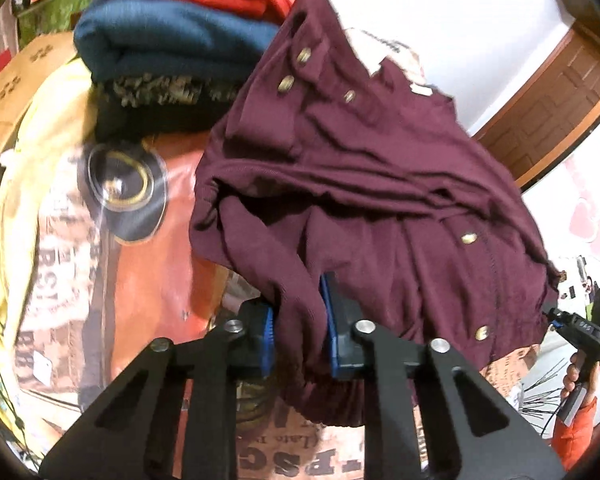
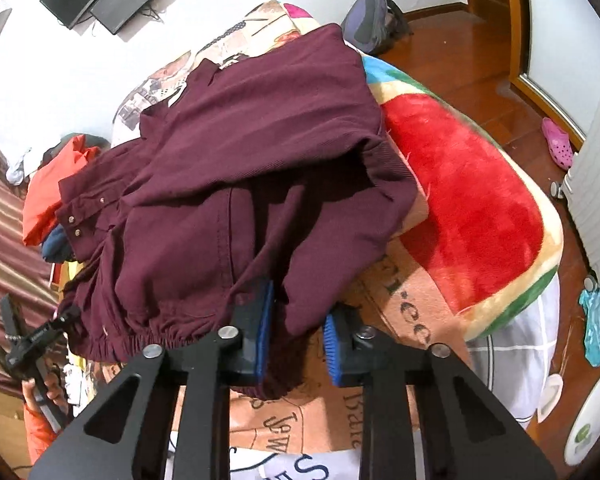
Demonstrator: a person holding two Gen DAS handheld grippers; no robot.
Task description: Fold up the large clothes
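With my left claw [image 1: 300, 328] clamped on the near hem of the maroon button-up jacket [image 1: 364, 184] over the bed [image 2: 400, 312] and my right claw [image 2: 296, 334] pinching its other corner, I should keep both level.

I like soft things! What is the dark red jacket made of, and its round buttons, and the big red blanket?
The dark red jacket looks like matte woven cotton, with fine ribbing; I can't be sure. Its round buttons shine brassy, probably metal snaps. The big red blanket looks like fuzzy plush fleece, with a soft, hairy nap.
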